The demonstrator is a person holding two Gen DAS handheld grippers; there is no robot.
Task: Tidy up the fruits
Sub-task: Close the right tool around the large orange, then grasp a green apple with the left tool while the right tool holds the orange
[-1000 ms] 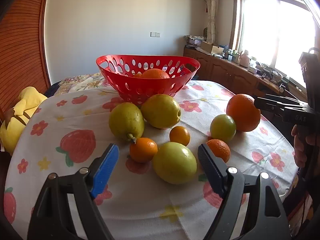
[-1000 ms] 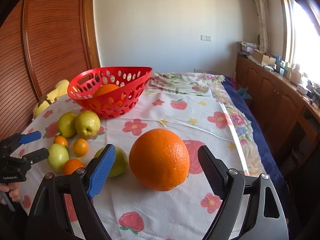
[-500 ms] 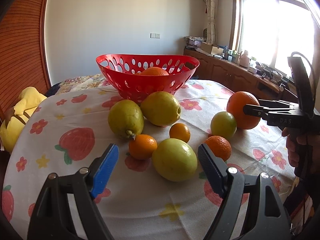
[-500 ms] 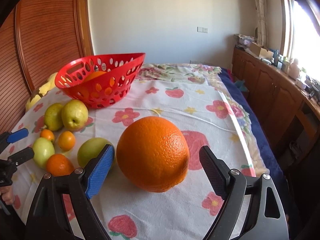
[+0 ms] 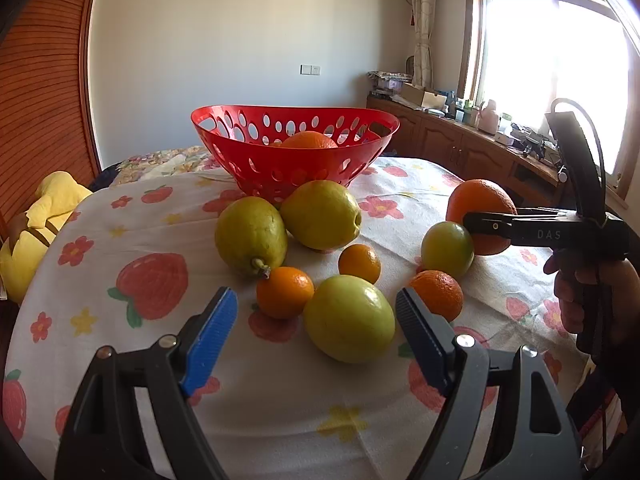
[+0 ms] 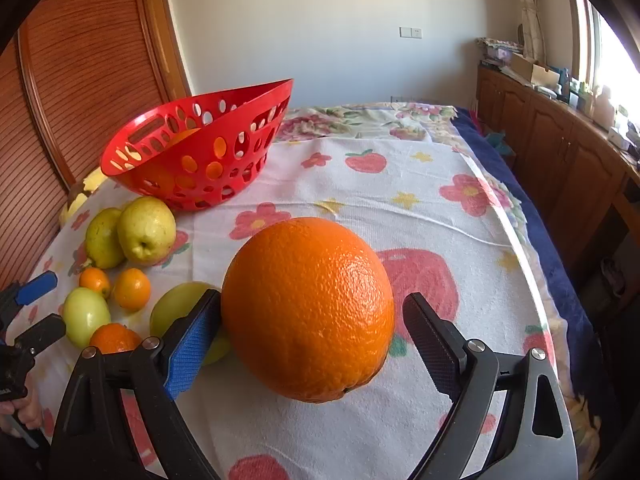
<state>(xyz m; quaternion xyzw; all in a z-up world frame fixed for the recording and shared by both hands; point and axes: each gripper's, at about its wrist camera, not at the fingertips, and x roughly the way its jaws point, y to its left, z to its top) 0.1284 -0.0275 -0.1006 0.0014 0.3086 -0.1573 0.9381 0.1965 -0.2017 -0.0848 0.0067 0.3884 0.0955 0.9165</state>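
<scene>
A large orange rests on the flowered tablecloth, between the fingers of my right gripper. Its jaws are opening: the blue pad is at the peel and the black one stands off it. From the left wrist view, one right finger crosses that orange. My left gripper is open, just short of a green apple. The red basket holds one orange. Two yellow pears and three small oranges lie in front of it.
A green round fruit sits against the large orange. A person's hand holds the right gripper at the table's right edge. A yellow plush toy lies at the left edge. Wooden cabinets line the window wall.
My right gripper has moved down and forward around the large orange, and its jaws have widened. The left gripper and the fruit before it have stayed put.
</scene>
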